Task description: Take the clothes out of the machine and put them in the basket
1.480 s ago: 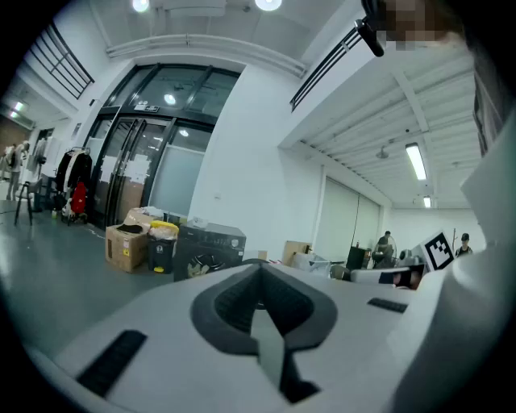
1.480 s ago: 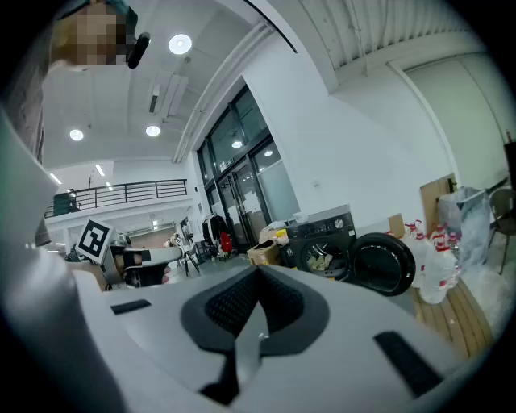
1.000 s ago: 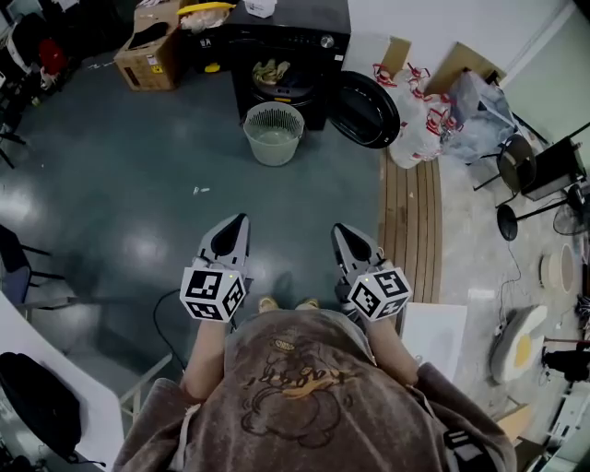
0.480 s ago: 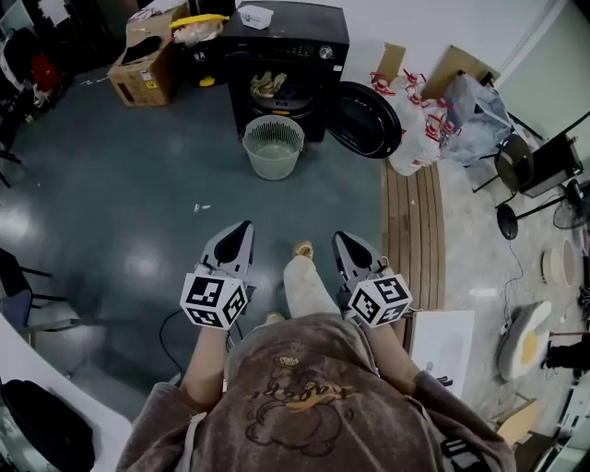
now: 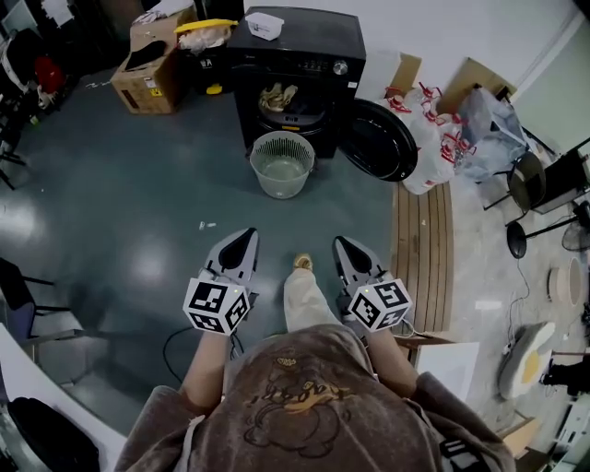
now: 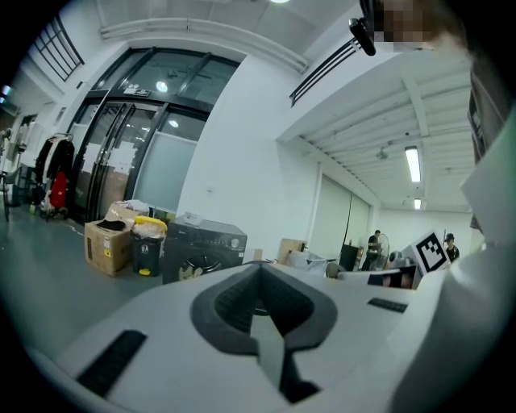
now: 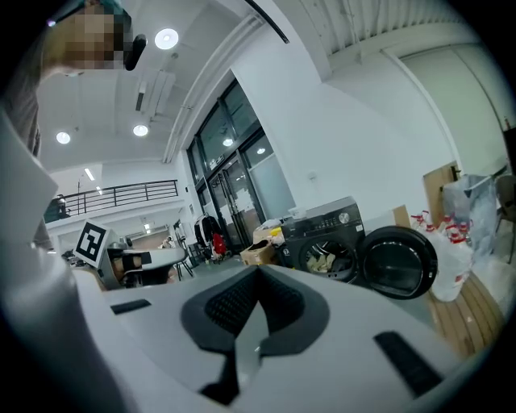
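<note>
The clothes (image 5: 277,95) lay bunched inside the drum of the black machine (image 5: 297,41), a pale tangle visible through the round opening. The machine's door (image 5: 380,139) stood swung wide to the right of that opening. Just in front of the machine, on the grey-green floor (image 5: 120,212), sat the pale green basket (image 5: 281,187), upright and apart from the machine's front (no garment could be made out in it).

Well back from the basket, the person stood with one shoe (image 5: 302,263) forward and a tool held out level in each hand. The left tool (image 5: 244,238) had its jaws pressed together with nothing between them, and the right tool (image 5: 343,245) was likewise closed and empty. Both pointed toward the machine, side by side with the leg between them.

A small white container (image 5: 265,25) rested on the machine's top. To the left of the machine stood a yellow-lidded bin (image 5: 205,37) and, beside that, an open cardboard box (image 5: 146,57). To the right, white plastic bags with red handles (image 5: 430,140) were heaped against the wall, at the far end of a strip of wooden planks (image 5: 422,249) running along the floor.
</note>
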{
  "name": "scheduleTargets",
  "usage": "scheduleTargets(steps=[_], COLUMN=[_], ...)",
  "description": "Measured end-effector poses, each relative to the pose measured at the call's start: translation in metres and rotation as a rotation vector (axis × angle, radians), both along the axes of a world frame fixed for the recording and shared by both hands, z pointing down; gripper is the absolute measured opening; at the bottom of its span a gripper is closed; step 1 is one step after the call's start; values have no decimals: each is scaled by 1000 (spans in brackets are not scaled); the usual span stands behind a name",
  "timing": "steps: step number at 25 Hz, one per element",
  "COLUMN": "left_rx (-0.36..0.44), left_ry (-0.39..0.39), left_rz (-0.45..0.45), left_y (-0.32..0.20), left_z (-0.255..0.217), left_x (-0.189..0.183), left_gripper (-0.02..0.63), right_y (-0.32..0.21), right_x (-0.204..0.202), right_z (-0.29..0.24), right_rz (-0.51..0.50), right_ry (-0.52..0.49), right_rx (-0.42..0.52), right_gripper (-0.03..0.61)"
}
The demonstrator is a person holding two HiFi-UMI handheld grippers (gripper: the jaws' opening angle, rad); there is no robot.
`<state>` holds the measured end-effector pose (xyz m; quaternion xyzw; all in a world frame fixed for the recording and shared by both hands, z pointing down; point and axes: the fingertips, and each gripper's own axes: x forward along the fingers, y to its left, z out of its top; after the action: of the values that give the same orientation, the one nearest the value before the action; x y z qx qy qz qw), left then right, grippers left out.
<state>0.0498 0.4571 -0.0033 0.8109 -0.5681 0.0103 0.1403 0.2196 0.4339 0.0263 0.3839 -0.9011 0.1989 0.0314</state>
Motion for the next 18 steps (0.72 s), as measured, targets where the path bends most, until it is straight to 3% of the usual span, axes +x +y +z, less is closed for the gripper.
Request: scheduleTargets(steps=[8,18], left_rx=[-24,-45], left_ry=[1,-5], left_rz=[-31,-18], left_y=[-110,-249], left_z=[-11,-14], left_x=[-27,-32], left_gripper=[5,5], right_y=[-114,-252], right_x=[-28,-39], right_z=[-8,-3], right_rz=[-56,-106], right_ry=[-11,33], right_rx=[-24,-39], right_gripper=[-5,-5])
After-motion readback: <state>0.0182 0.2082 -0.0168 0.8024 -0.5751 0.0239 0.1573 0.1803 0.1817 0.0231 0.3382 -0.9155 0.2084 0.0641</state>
